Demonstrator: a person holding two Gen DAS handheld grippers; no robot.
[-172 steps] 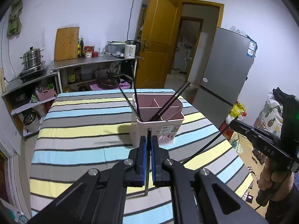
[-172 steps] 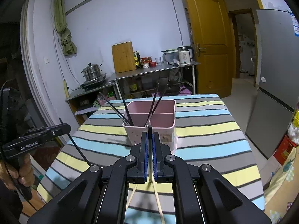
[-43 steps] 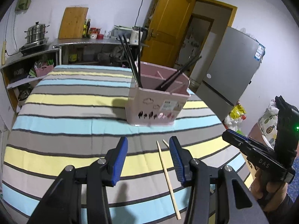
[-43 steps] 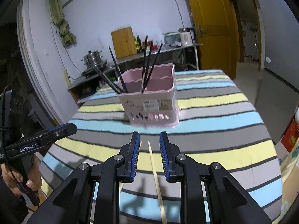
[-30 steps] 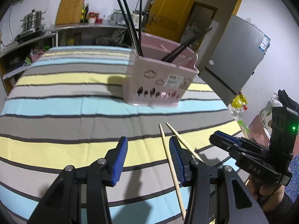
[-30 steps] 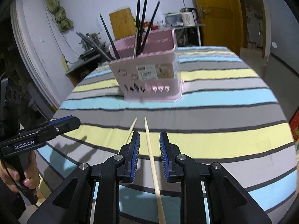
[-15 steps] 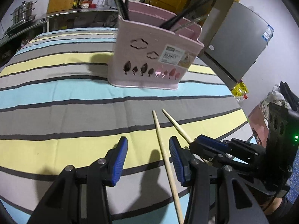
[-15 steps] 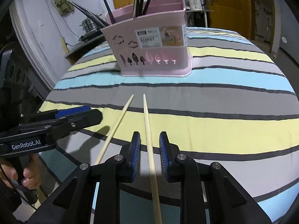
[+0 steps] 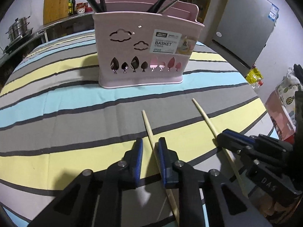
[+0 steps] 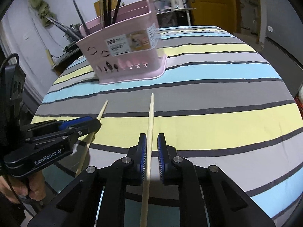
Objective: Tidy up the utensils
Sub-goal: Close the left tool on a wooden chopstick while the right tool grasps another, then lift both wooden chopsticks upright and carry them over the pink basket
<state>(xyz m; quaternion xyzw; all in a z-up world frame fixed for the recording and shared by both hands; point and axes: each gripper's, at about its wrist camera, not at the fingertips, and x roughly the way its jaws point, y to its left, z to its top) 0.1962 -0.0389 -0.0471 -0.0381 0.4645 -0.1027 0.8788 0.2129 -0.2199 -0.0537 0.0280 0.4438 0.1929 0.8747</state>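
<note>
Lying on the striped tablecloth [image 9: 56, 102] are two pale wooden chopsticks, roughly side by side, tips toward the pink utensil basket [image 9: 144, 43] and well short of it. Left chopstick [image 9: 149, 130] runs between the left gripper [image 9: 150, 151] pads; right chopstick [image 10: 150, 117] runs between the right gripper [image 10: 151, 149] pads. Both sets of jaws are closing around their stick. Small gaps still show beside each stick, so no pad is clearly pressing yet; right stick sits close against the left-hand pad.

Counts: two grippers, two wooden chopsticks on the cloth, one basket. Basket holds several dark chopsticks [image 10: 109, 3], at least five in the right wrist view, plus one metal-looking one in the left wrist view; exact number hard to tell, tops cut off by the frame.

Hidden or cut off: near ends of both wooden sticks pass under the gripper bodies and out of the bottom edge. In the left wrist view the other gripper's tip covers part of the right stick. Basket compartments not visible from this low angle. Label reads BASKET, smaller print unreadable.

Look: sticks plain, light tan, thin, tapering to the far tip. Basket pink plastic with cloud and tree cut-outs and a paper label. A person's fingers [image 10: 28, 191] hold the left gripper's handle, partly cut off.
</note>
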